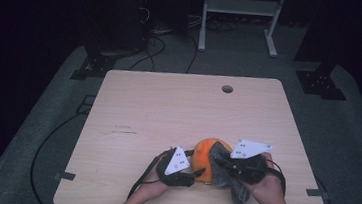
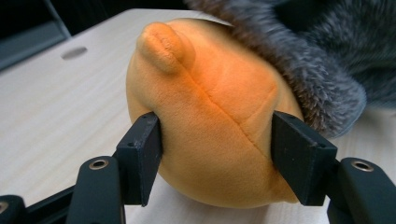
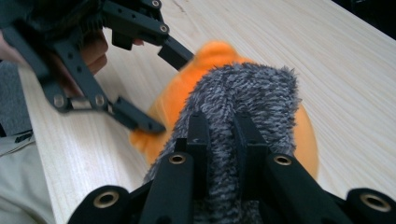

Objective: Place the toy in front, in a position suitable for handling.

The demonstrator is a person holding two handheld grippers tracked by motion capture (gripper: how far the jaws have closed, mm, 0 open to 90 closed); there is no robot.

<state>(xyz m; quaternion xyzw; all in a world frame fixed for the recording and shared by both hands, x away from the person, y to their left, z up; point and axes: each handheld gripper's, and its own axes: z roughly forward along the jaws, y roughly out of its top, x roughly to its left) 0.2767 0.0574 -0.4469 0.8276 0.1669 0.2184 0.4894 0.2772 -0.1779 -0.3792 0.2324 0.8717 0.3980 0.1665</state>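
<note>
Both tongs are working on one bundle at the near edge of the table [image 1: 143, 103]. Right gripper [image 3: 219, 140] is pinching the grey furry cloth [image 3: 243, 93], its jaws standing close together with the fur bunched between them. Left gripper [image 2: 215, 149] is straddling the orange plush ball [image 2: 210, 116]: its jaws are standing part-way apart, one on each side of the plush, and the pads are sitting right at its flanks, though whether they are pressing in is hard to tell.

Orange plush is resting on the pale wood, a small nub on its top and a seam running down its face. Grey cloth is draping over its far side and top, trailing down toward the person's right hand [image 1: 268, 188].

From above, the two hands are coming in side by side from the bottom, the plush between them. Farther up the table, a round cable hole [image 1: 227, 89] is sitting near the far edge. Beyond it, black cables [image 1: 164, 45] are lying on the grey floor.
</note>
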